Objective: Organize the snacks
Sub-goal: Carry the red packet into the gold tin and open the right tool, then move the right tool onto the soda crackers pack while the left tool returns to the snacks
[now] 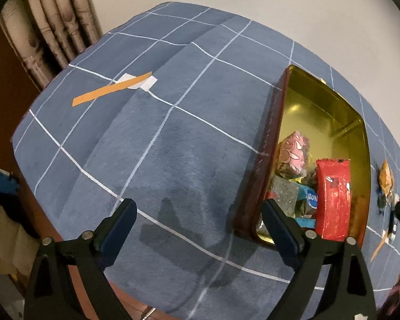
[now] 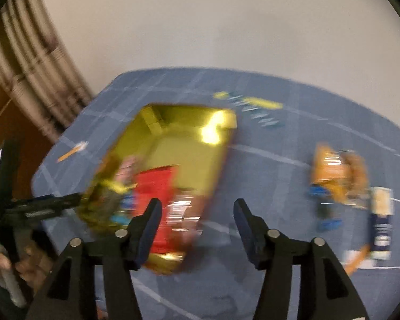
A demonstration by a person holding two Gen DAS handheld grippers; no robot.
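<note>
Black fingers of the left gripper (image 1: 200,213) stand wide apart with nothing between them, only the blue checked tablecloth (image 1: 152,138) below. Just beyond its right fingertip sits the gold tin (image 1: 320,112), which holds a red packet (image 1: 333,200) upright at the near end, a pink wrapped snack (image 1: 293,154) behind it and further packets underneath. Across in the blurred right wrist view, the right gripper (image 2: 197,213) is partly open and empty; the tin lies beyond its left finger, and an orange snack bag (image 2: 336,176) with a small dark carton (image 2: 381,224) lies loose on the cloth beyond its right finger.
</note>
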